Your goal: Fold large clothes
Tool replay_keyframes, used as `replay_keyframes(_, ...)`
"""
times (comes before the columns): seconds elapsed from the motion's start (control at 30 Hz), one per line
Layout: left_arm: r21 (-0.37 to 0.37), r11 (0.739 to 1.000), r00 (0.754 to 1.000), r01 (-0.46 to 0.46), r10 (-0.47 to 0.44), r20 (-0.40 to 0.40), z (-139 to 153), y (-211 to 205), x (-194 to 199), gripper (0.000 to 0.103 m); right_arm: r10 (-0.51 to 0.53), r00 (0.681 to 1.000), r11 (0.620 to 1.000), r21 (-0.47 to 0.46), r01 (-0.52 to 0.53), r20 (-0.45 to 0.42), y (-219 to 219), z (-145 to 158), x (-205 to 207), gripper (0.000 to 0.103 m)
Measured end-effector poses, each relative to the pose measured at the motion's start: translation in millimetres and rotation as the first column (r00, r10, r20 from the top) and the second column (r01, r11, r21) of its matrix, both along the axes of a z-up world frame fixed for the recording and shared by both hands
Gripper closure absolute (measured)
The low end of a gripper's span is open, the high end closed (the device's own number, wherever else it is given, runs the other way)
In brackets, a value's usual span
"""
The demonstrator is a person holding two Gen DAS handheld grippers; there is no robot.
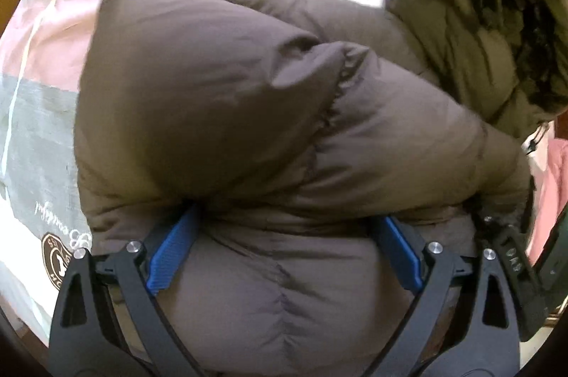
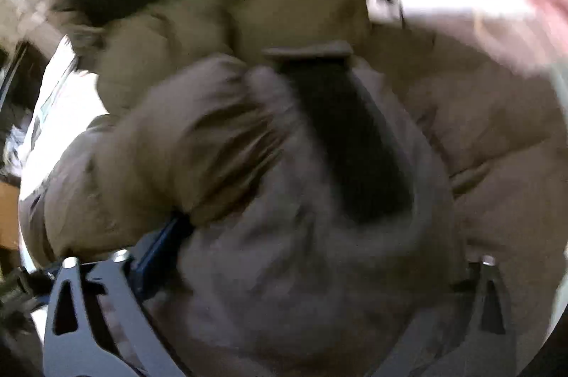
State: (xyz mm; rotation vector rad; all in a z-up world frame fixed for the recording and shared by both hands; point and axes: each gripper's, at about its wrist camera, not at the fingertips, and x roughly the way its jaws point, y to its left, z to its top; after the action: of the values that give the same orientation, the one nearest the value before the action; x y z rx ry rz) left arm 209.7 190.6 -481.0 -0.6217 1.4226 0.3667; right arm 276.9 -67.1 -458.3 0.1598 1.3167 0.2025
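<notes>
Both hand-held grippers point down, jaws wide, straddling puffy brown jacket.

Puffer jacket: dull brown, quilted in stitched panels; its hood is lined in olive green with dark, near-black trim; bed cover: blocked in cream, pale pink and grey, with white script and a brown round emblem; left gripper: black frame, with pads seen in ribbed blue.
</notes>
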Motion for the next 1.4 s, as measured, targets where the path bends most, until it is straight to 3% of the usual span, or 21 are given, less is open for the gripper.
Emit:
replay_keyframes(0.13, -0.011, 1.000, 0.999, 0.026, -0.026, 0.047, 24.4, -14.1, 4.5, 0.006, -0.052, 0.993, 0.991, 0.127, 0.038, 0.103, -39.3, 39.8, -25.6, 0.002)
replay_keyframes(0.27, -0.018, 0.998, 0.994, 0.067, -0.065, 0.088, 46.9, -33.6, -11.5, 0.006, -0.117, 0.991, 0.975, 0.197, 0.103, 0.063, -83.8, 45.8, -62.0, 0.002)
replay_keyframes(0.4, -0.038, 0.994, 0.995, 0.101, -0.101, 0.000, 18.0, -45.6, -34.1, 0.002, -0.113, 0.991, 0.989, 0.090, 0.118, -0.068, -89.8, 8.1, -79.9, 0.002)
replay_keyframes(0.47, -0.060, 0.995, 0.995, 0.082, -0.085, -0.043, 7.3, -56.6, -31.6, 0.002, -0.116, 0.989, 0.989, 0.079, 0.124, -0.096, -89.4, 2.4, -80.4, 0.002)
replay_keyframes(0.63, -0.023, 0.994, 0.994, 0.108, -0.108, 0.008, 29.2, -69.9, -38.1, 0.002, -0.037, 0.999, 0.990, 0.135, 0.033, 0.027, -70.7, 45.6, -101.0, 0.002)
replay_keyframes(0.7, -0.050, 0.993, 0.995, 0.103, -0.103, -0.006, 26.8, -74.0, -45.4, 0.002, 0.017, 1.000, 0.994, 0.107, -0.018, 0.005, -56.4, 39.0, -108.9, 0.002)
replay_keyframes(0.83, -0.062, 0.994, 0.988, 0.091, -0.097, -0.118, -2.8, -74.8, -58.9, 0.002, 0.013, 0.985, 0.998, 0.064, -0.002, -0.170, -49.6, -7.6, -125.6, 0.002)
replay_keyframes(0.87, -0.095, 0.994, 0.987, 0.052, -0.065, -0.144, -12.1, -70.3, -61.9, 0.002, 0.010, 0.986, 0.997, 0.079, 0.003, -0.164, -54.0, -5.8, -131.1, 0.002)
replay_keyframes(0.97, -0.154, 0.988, 0.995, -0.026, 0.010, -0.101, -12.6, -61.6, -68.9, 0.002, 0.016, 0.994, 0.996, 0.085, -0.007, -0.110, -67.1, 12.9, -145.1, 0.002)
replay_keyframes(1.07, -0.118, 0.993, 0.994, -0.001, -0.011, -0.105, -10.4, -68.5, -73.2, 0.002, -0.013, 0.995, 0.999, 0.050, 0.018, -0.096, -84.5, 20.7, -156.2, 0.002)
replay_keyframes(1.17, -0.094, 0.995, 0.989, 0.040, -0.052, -0.135, -17.2, -81.9, -78.8, 0.002, -0.047, 0.987, 0.999, -0.001, 0.048, -0.157, -102.3, 4.5, -157.3, 0.002)
replay_keyframes(1.3, -0.012, 0.990, 0.966, 0.141, -0.140, -0.218, -32.3, -99.8, -68.0, 0.002, 0.037, 0.978, 0.996, -0.075, -0.054, -0.207, -91.8, -14.6, -155.8, 0.001)
replay_keyframes(1.4, -0.036, 0.990, 0.976, 0.138, -0.142, -0.167, -18.6, -107.7, -64.9, 0.002, 0.022, 0.988, 1.000, -0.014, -0.025, -0.152, -97.0, 5.1, -162.0, 0.001)
